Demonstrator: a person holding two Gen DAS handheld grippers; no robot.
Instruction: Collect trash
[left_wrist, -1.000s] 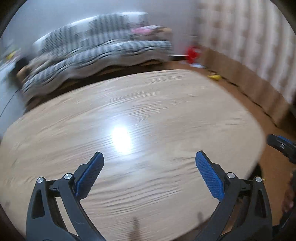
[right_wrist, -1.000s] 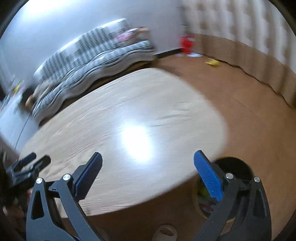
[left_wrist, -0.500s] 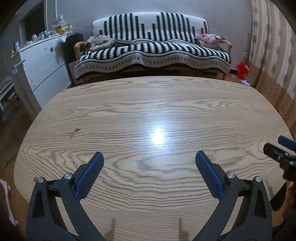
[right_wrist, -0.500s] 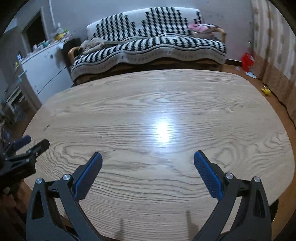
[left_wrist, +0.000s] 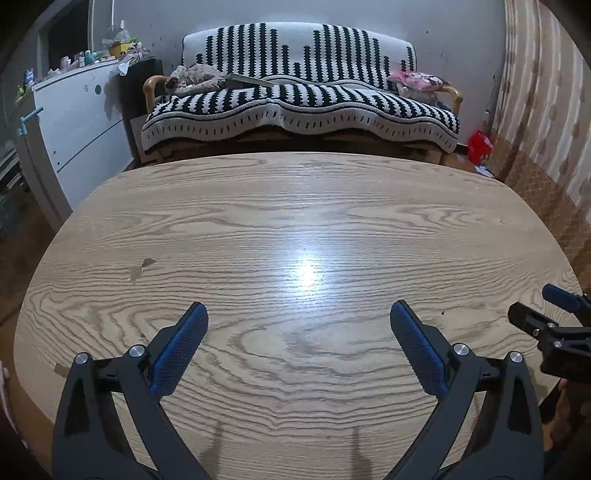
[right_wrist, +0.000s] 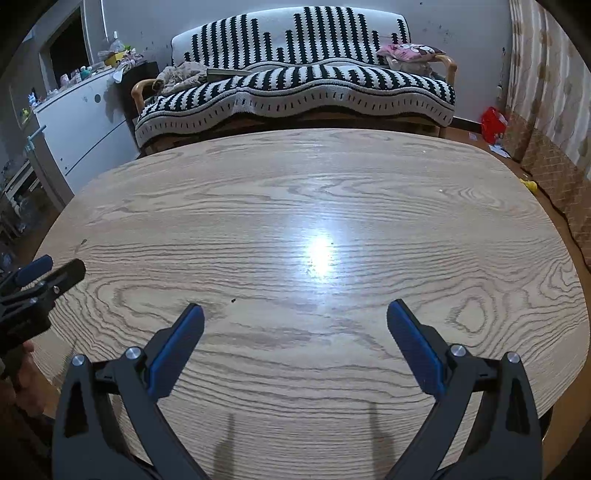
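Note:
Both grippers hover over the near edge of a bare oval wooden table (left_wrist: 295, 221). No piece of trash shows on it; only a tiny dark speck (right_wrist: 233, 300) and a small brownish stain (left_wrist: 142, 267) mark the wood. My left gripper (left_wrist: 298, 314) is open, with nothing between its blue pads. My right gripper (right_wrist: 294, 314) is open too and holds nothing. Each one shows at the edge of the other's view: the right gripper (left_wrist: 535, 306) at the far right, the left gripper (right_wrist: 62, 264) at the far left.
Behind the table stands a sofa (left_wrist: 303, 99) under a black-and-white striped cover. A white dresser (left_wrist: 77, 122) with small items on top is at the left. On the floor by the right wall lie a red object (right_wrist: 493, 123) and a small yellow one (right_wrist: 529, 184).
Both views swung from a blurred tilt toward the right wall to a steady, level look at the sofa. The dark bin beside the table left the right wrist view. Both grippers stayed open.

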